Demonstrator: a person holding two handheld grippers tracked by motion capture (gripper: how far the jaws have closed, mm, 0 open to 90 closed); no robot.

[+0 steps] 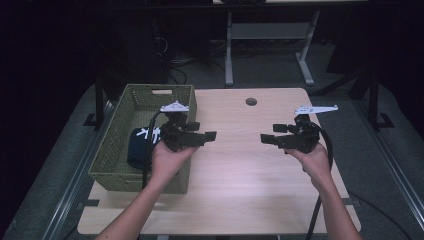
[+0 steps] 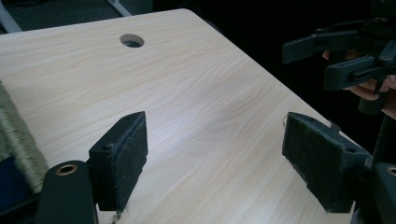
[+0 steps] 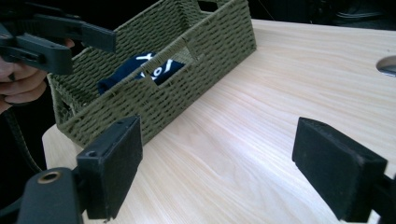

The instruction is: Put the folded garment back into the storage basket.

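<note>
grippers: 2, left gripper (image 1: 211, 135) and right gripper (image 1: 266, 138) jaws apart, empty | basket (image 1: 116, 150): 1 | navy cloth (image 1: 140, 146): 1

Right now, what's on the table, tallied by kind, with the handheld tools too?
Green woven basket: 1
Dark blue cloth with white marks, inside the basket: 1
Grippers, both open and empty: 2, left gripper and right gripper
Total: 4
</note>
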